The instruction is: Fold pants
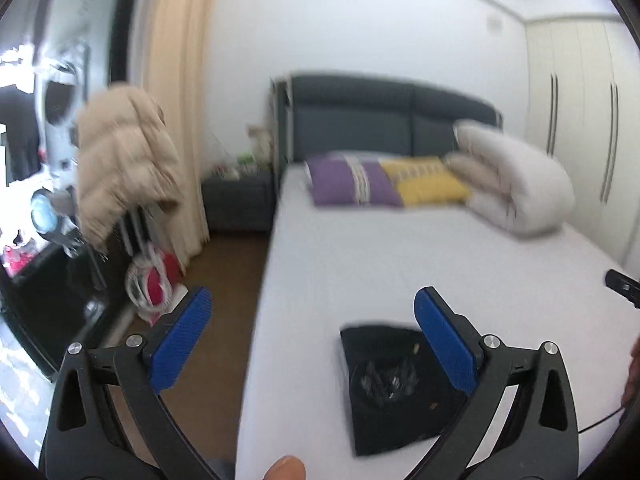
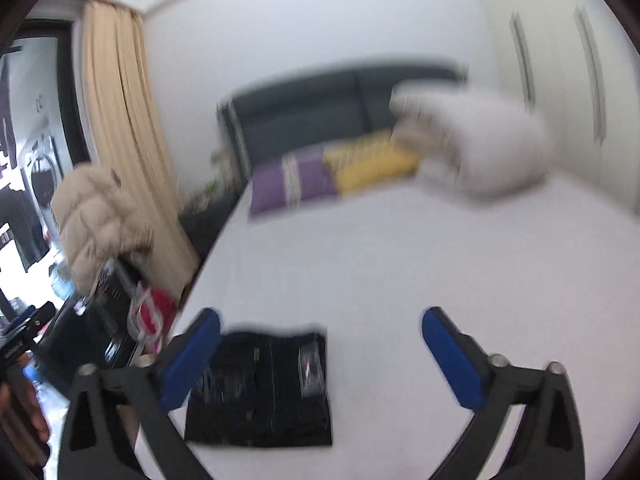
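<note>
The black pants (image 1: 394,390) lie folded into a compact rectangle on the white bed (image 1: 360,264), near its front left edge. They also show in the right wrist view (image 2: 260,388). My left gripper (image 1: 312,340) is open and empty, held above and a little left of the pants. My right gripper (image 2: 320,360) is open and empty, held above the pants, with the pants under its left finger (image 2: 188,364). Both views are blurred.
Purple and yellow pillows (image 1: 384,180) and a rolled white duvet (image 1: 516,184) lie at the dark headboard (image 1: 392,116). A beige puffer jacket (image 1: 124,164), a curtain and a red-white bag (image 1: 154,284) stand left of the bed. Wardrobes (image 1: 580,120) line the right wall.
</note>
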A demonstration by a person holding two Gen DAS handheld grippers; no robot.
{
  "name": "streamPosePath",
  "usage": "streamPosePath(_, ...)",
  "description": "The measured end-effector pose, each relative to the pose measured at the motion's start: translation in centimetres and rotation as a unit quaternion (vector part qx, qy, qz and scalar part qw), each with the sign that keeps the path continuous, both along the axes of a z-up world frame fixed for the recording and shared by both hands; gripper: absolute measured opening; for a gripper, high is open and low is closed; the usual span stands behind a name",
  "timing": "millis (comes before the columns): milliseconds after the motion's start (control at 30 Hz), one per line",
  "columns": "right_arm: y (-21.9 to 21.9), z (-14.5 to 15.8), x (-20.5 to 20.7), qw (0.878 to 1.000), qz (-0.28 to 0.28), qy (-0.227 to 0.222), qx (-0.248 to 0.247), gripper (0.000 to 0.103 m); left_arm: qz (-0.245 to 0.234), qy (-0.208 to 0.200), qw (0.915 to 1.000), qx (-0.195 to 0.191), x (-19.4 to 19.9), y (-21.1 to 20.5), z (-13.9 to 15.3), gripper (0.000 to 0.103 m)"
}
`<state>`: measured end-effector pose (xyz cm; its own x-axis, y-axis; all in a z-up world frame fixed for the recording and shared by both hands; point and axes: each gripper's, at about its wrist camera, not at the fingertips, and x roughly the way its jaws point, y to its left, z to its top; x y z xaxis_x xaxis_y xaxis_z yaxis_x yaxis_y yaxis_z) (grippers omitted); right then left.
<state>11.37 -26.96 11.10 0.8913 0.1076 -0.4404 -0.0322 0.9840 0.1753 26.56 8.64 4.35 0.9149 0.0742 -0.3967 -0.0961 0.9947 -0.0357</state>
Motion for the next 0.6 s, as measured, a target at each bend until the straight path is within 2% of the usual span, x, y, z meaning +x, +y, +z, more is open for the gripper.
streamPosePath(67, 0.6, 3.7, -2.8, 0.999, -0.017, -0.040, -0.004, 0.103, -0.013, -0.019, 0.9997, -0.013, -2.4, -0.6, 3.1, 0.103)
streamPosePath(167, 1.3, 7.4, -6.9, 0.997, -0.015, -0.078, -0.010, 0.103, -0.036, -0.016, 0.9990, -0.021, -6.2, -1.6, 5.6, 0.103)
streamPosePath(300, 4.3, 10.3, -11.8, 0.993, 0.013, -0.108, -0.050, 0.103, -0.014, 0.006, 0.9999, 0.002, -11.1, -4.0, 6.0, 0.103)
streamPosePath(367, 4.9, 10.4, -14.0, 0.992, 0.018, -0.100, -0.068, 0.103, 0.004, 0.029, 0.9995, 0.006, -13.0, -4.7, 5.1, 0.103)
streamPosePath(433, 5.8, 9.5, -15.4, 0.995, 0.019, -0.058, -0.081, 0.103, 0.014, 0.065, 0.9978, -0.002, -14.4, -5.3, 3.6, 0.103)
streamPosePath(500, 6.0, 8.3, -15.8, 0.997, 0.022, -0.017, -0.069, 0.103, 0.009, 0.096, 0.9952, -0.016, -15.5, -6.0, 1.8, 0.103)
streamPosePath(600, 6.2, 6.8, -16.9, 0.998, 0.027, 0.013, -0.048, 0.103, 0.012, 0.128, 0.9916, -0.019, -16.0, -6.8, -0.5, 0.103)
